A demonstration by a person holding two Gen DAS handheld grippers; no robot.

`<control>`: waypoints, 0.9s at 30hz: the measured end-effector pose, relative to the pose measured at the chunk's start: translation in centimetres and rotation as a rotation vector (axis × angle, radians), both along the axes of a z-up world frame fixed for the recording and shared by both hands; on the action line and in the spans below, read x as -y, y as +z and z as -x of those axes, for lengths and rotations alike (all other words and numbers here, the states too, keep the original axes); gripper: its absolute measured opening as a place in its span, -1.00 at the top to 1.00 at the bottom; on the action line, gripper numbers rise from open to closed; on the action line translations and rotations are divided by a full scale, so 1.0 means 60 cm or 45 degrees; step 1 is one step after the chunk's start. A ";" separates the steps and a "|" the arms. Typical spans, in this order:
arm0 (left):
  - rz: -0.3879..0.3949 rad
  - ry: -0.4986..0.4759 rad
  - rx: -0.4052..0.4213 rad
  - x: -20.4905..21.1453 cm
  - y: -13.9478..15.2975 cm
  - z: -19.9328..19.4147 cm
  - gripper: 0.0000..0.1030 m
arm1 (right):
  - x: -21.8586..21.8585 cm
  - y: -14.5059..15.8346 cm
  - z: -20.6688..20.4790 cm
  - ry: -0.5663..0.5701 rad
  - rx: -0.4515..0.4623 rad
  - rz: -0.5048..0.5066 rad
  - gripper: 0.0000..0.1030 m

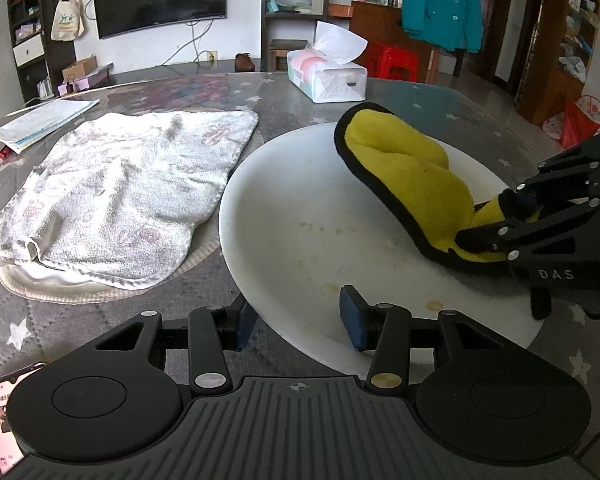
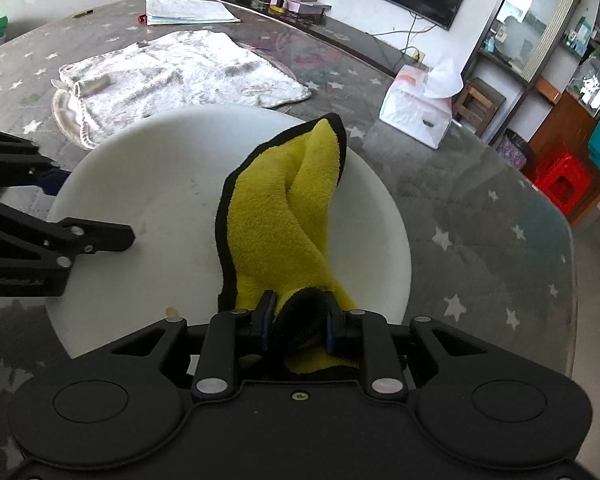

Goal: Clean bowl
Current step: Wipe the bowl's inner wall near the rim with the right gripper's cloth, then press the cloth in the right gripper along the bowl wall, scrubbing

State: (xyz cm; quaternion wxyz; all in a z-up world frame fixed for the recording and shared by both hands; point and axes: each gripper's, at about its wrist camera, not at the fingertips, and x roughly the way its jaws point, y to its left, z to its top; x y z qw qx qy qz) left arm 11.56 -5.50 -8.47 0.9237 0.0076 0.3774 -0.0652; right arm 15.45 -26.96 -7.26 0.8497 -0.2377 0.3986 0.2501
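Right claw pinches a yellow microfiber cloth, its long axis running forward across the white bowl at frame center on the table. Left claw, spread, straddles the bowl's near rim, stains just ahead.

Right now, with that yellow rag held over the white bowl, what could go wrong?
Three risks, as I judge them:
1. The left gripper is open, its fingers straddling the bowl's near rim without clamping, so the bowl may slide when wiped.
2. The right gripper pinches only one end of the yellow cloth; it could slip out or merely drag.
3. The brownish stains near the rim could be missed.
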 end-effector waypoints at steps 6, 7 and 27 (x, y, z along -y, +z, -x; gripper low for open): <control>-0.004 -0.002 0.001 0.001 -0.001 -0.001 0.08 | 0.001 0.003 0.008 0.005 -0.036 -0.039 0.53; -0.005 -0.002 0.002 0.001 -0.001 -0.001 0.08 | 0.001 0.003 0.009 0.008 -0.043 -0.045 0.53; -0.021 -0.009 0.015 0.006 -0.003 0.001 0.07 | -0.025 0.000 0.004 0.067 -0.089 -0.153 0.53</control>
